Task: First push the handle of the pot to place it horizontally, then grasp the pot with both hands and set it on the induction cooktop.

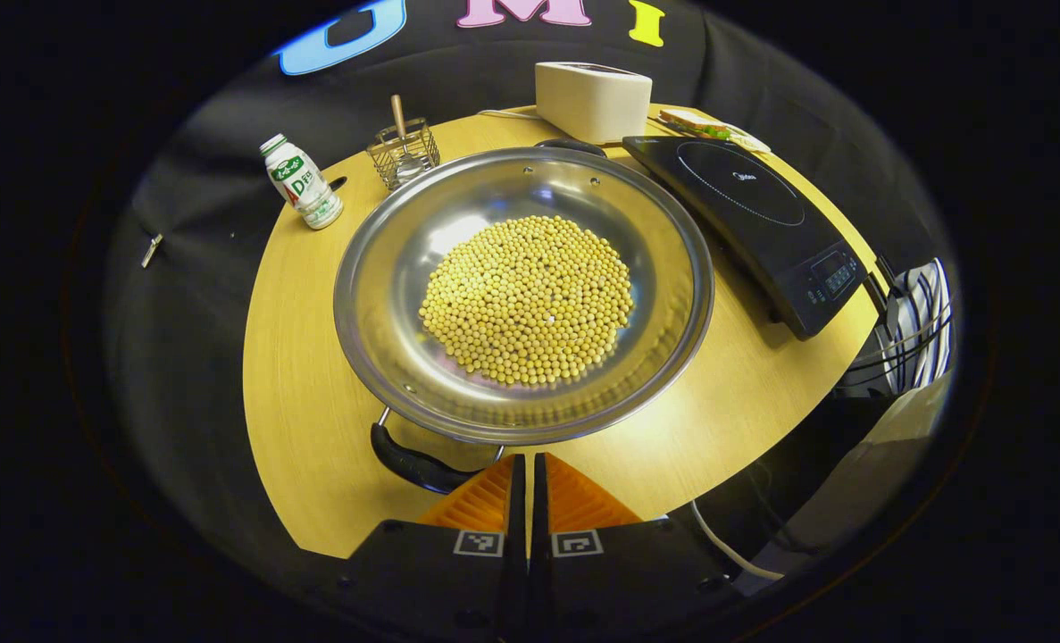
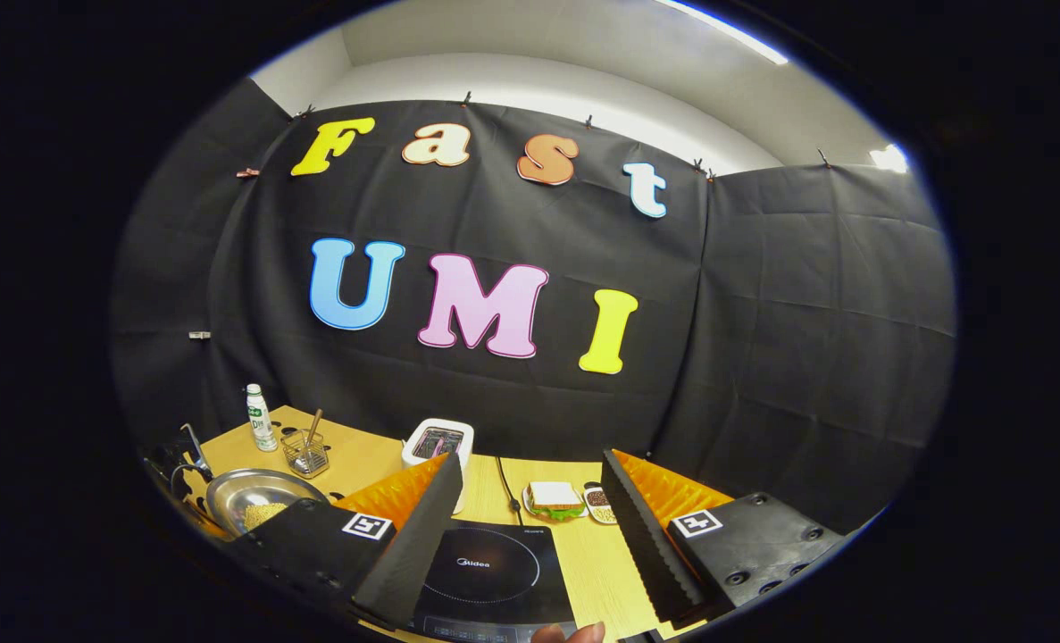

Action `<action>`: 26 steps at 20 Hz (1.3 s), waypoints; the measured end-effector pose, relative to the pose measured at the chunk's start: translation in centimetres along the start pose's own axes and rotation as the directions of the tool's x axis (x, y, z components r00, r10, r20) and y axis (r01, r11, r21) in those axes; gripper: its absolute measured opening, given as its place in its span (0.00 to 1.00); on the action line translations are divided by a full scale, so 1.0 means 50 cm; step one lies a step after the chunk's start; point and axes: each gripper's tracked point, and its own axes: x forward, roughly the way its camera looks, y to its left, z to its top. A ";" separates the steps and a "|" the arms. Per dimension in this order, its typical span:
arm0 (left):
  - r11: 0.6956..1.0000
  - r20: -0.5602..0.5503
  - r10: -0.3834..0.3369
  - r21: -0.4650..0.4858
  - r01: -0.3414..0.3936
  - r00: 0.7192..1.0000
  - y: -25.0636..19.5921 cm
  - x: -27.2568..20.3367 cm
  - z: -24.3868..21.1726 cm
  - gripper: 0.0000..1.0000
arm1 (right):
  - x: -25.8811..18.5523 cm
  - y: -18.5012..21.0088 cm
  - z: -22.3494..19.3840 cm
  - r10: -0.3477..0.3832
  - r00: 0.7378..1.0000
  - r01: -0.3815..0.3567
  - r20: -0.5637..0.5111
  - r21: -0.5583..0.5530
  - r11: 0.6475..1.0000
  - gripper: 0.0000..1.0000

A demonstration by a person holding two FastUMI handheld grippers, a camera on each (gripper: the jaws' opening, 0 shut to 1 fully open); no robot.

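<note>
Centrally, round steel pot (image 1: 523, 295) holds pebbly soybeans (image 1: 527, 300).

Left gripper view: close above the pot (image 1: 523, 295), angled down.
Right gripper view: farther right, low, facing the wall.
Shared: pot, induction cooktop (image 2: 492, 572), toaster (image 1: 592, 100).

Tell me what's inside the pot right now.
The pot holds a heap of yellow beans in its middle, with bare metal around it. The bottom under the heap is covered.
</note>
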 end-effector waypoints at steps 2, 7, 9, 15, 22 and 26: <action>1.000 -0.003 0.006 0.018 -0.006 1.000 0.016 0.003 0.004 0.05 | 0.004 -0.002 -0.005 0.000 1.000 0.000 -0.004 -0.003 1.000 0.97; 0.998 -0.010 0.014 0.066 -0.013 1.000 0.067 0.012 0.004 0.05 | 0.016 -0.001 -0.011 -0.002 1.000 0.002 -0.010 -0.011 1.000 0.98; 0.997 -0.011 0.014 0.080 -0.013 1.000 0.092 0.016 0.008 0.05 | 0.020 0.003 -0.014 0.000 1.000 0.000 -0.013 -0.017 1.000 0.98; 0.990 0.008 0.047 0.131 -0.047 0.999 0.191 0.028 0.018 0.05 | 0.022 0.019 -0.021 0.001 1.000 -0.002 -0.020 -0.036 0.999 0.98; 0.986 0.028 0.126 0.104 -0.128 0.992 0.320 0.052 0.047 0.05 | 0.019 0.042 -0.027 0.002 0.999 -0.004 -0.034 -0.058 0.998 0.98; 0.984 0.035 0.153 0.087 -0.155 0.988 0.364 0.065 0.063 0.05 | 0.018 0.054 -0.034 0.004 0.999 -0.008 -0.048 -0.070 0.998 0.98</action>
